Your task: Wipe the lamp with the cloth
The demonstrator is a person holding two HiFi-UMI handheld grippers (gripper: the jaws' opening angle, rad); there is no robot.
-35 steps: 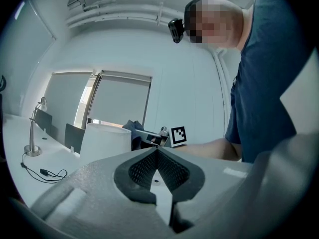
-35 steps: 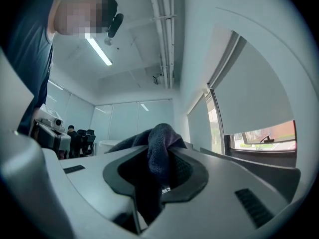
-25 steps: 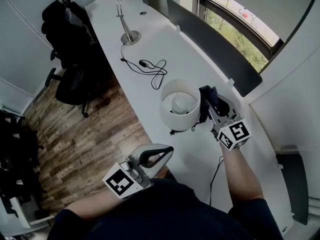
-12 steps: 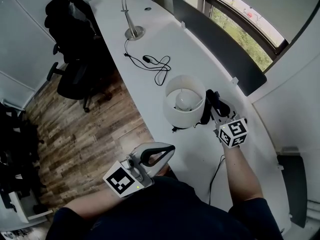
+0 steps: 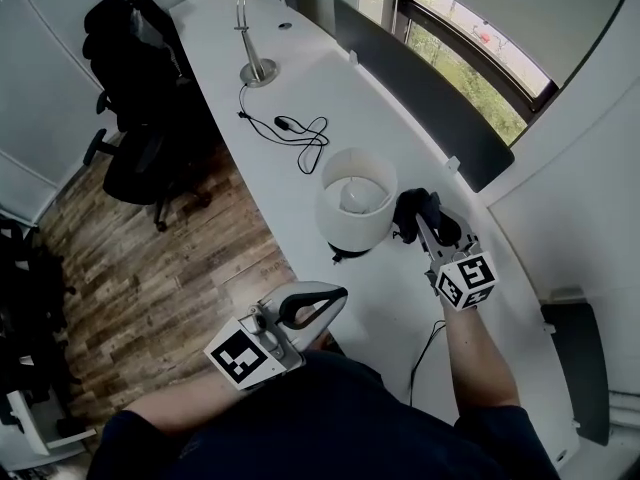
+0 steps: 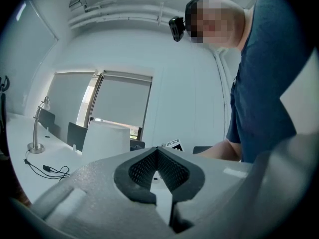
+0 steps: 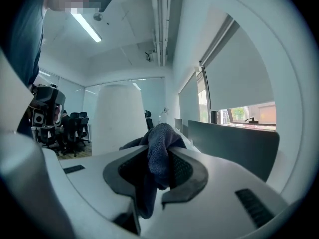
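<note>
**Two grippers, one cloth at the lamp**

The right gripper (image 5: 424,224) has its jaws clamped on a dark blue cloth (image 5: 410,211), held just beside the white-shaded lamp (image 5: 355,206) on the long white desk (image 5: 300,78) — contact cannot be told. The left gripper (image 5: 333,297) hangs low at the desk's near edge, well apart from the lamp — jaws pressed together, nothing between them.
</note>
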